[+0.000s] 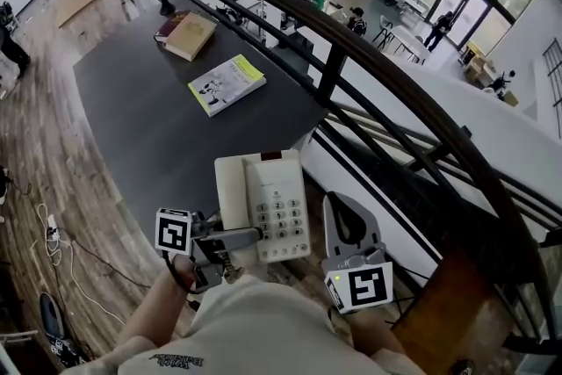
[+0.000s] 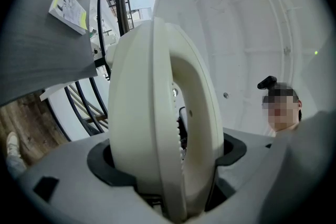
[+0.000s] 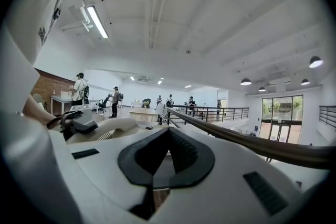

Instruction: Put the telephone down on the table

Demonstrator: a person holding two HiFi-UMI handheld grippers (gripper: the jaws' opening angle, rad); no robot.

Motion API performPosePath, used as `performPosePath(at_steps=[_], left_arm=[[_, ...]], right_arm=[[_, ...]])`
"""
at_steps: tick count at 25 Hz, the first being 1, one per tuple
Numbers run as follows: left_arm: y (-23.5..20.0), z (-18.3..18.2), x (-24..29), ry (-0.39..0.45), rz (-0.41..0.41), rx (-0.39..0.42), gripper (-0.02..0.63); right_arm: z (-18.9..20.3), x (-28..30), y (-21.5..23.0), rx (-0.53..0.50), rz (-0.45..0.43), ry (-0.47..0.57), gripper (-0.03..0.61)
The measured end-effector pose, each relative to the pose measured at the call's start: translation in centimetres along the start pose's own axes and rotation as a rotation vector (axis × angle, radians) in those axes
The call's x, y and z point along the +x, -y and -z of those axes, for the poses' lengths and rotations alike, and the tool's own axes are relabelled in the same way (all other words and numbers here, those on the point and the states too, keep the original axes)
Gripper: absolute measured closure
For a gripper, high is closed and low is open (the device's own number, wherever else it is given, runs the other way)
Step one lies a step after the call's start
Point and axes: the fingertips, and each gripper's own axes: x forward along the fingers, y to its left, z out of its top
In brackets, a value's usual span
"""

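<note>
Step in hand: carry and lower, set-down not yet done

- Left gripper: jaws clamped on the cream telephone, gripping its near left edge. In the left gripper view the phone body fills the gap between the dark pads.
- Right gripper: jaws together with nothing between them, held just right of the phone and apart from it. It points out towards the railing.
- Telephone: keypad up, handset on its cradle, over the near corner of the dark grey table. From the head view I cannot tell whether its base touches the top. The left gripper view shows wooden floor past the table edge, so I judge it is held in the air.

Next move (judgement): shift the phone further in over the table so the whole base has support, level it, lower until it sits flat, then open the left jaws. The grip is at one edge only, so the far side may dip or the handset may slip as it comes down.

Surface: matt and flat, with bare space ahead of the phone. A yellow-green booklet lies mid-table and a stack of books at the far end, both well apart from the phone.

Room: an upper gallery with a wood plank floor. A cable trails to the left. Beyond the dark railing is a lower hall with people and glazed doors
</note>
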Motion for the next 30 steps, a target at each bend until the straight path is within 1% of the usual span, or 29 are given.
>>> performPosePath(at_steps=[9, 15, 19, 23, 27, 30], left_arm=[[-2.7, -8.9, -0.1, -0.039, 0.008, -0.013, 0.189], [-3.6, -13.5, 0.0, -0.068, 0.015, -0.004, 0.189], [-4.2, -15.0, 0.2, -0.078, 0.024, -0.007, 0.189], [-4.4, -15.5, 1.1, -0.072, 0.022, -0.009, 0.189], [-5.2, -16.9, 1.4, -0.049, 0.009, -0.027, 0.189], [-5.6, -17.1, 2.0, -0.034, -0.013, -0.021, 0.189]], right_arm=[[-1.0, 9.2, 2.3, -0.001, 0.035, -0.003, 0.578], [-2.7, 13.9, 3.1, 0.004, 0.035, 0.010, 0.577], [-3.1, 15.5, 3.5, 0.015, 0.038, 0.022, 0.577], [-3.4, 15.5, 4.7, 0.059, 0.036, 0.017, 0.577], [-3.3, 16.9, 5.5, 0.042, 0.022, 0.014, 0.577], [-2.8, 17.5, 6.7, 0.042, 0.008, 0.001, 0.577]])
